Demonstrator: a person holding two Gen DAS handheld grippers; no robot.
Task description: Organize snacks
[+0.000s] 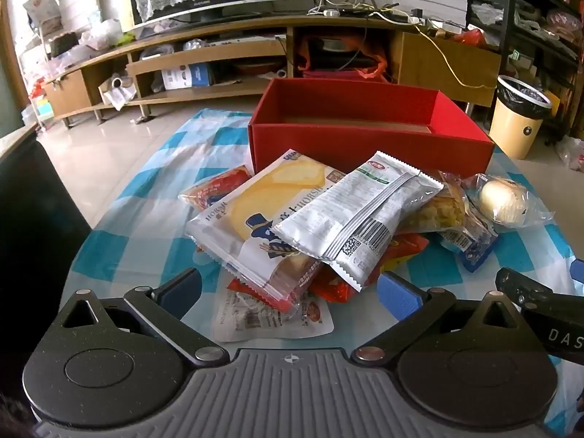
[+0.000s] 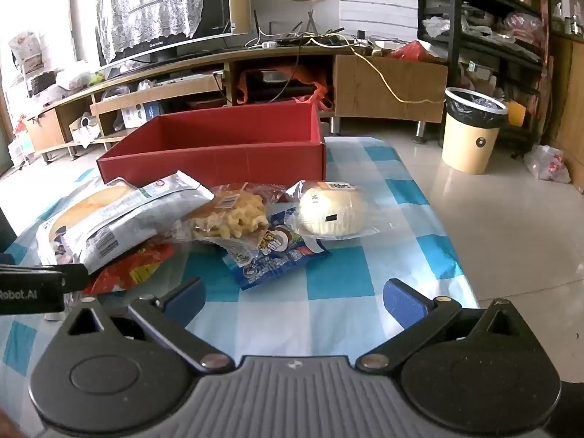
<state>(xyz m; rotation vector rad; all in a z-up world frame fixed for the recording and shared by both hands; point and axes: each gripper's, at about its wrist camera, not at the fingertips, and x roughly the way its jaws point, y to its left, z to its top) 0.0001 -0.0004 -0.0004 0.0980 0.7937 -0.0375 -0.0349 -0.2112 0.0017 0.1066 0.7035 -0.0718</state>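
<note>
A pile of snack packets lies on a blue-and-white checked cloth (image 1: 135, 230) before an empty red box (image 1: 368, 142) (image 2: 219, 157). On top are a silver packet (image 1: 357, 215) (image 2: 127, 219) and a white bread packet (image 1: 255, 219). Beside them sit a yellow crispy snack (image 2: 233, 219), a round white bun in clear wrap (image 1: 503, 200) (image 2: 332, 215), a blue packet (image 2: 273, 259) and red packets (image 2: 131, 270). My left gripper (image 1: 292, 288) is open just short of the pile's near edge. Over bare cloth, short of the blue packet, my right gripper (image 2: 295, 299) stands open and empty.
Beyond the table stand a long wooden TV cabinet (image 1: 219, 54) and a cream waste bin with a black liner (image 1: 518, 113) (image 2: 471, 131) on the tiled floor. Dark shelving (image 2: 492, 36) fills the right side. The table edge drops off at the right.
</note>
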